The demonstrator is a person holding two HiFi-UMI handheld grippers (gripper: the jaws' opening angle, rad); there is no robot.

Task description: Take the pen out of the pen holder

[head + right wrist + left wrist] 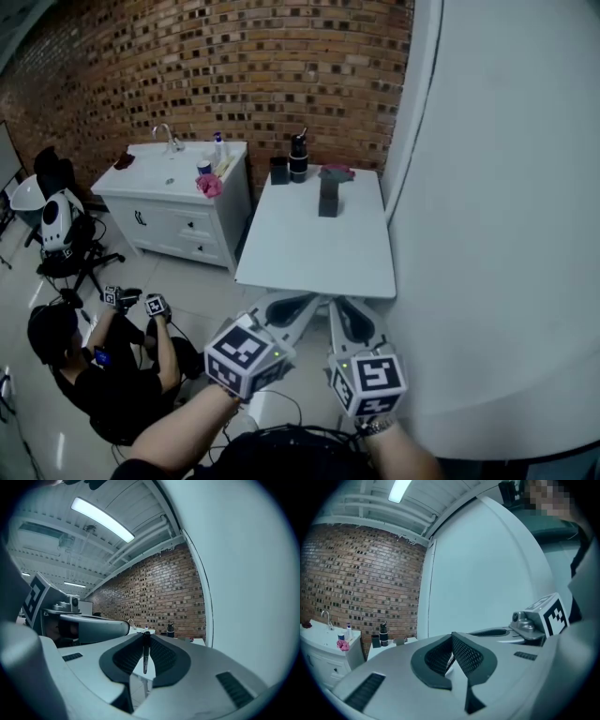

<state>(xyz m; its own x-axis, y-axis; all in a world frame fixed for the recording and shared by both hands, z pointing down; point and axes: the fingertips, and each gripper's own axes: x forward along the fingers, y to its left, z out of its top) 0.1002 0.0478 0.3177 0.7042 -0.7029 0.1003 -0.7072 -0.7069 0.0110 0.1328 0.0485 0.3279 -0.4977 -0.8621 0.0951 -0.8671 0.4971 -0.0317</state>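
Pinched upright in right gripper (146, 638) jaws: slim dark pen (146, 654). Left gripper (451, 641) pressed closed, nothing between. Both held low, well short of white table (314, 258) — brick wall (216, 75) beyond.

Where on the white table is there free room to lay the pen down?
The table is bare over its whole near half, from the front edge up to the pen holder. The left strip before the cup and bottle is free too. The far edge is crowded.
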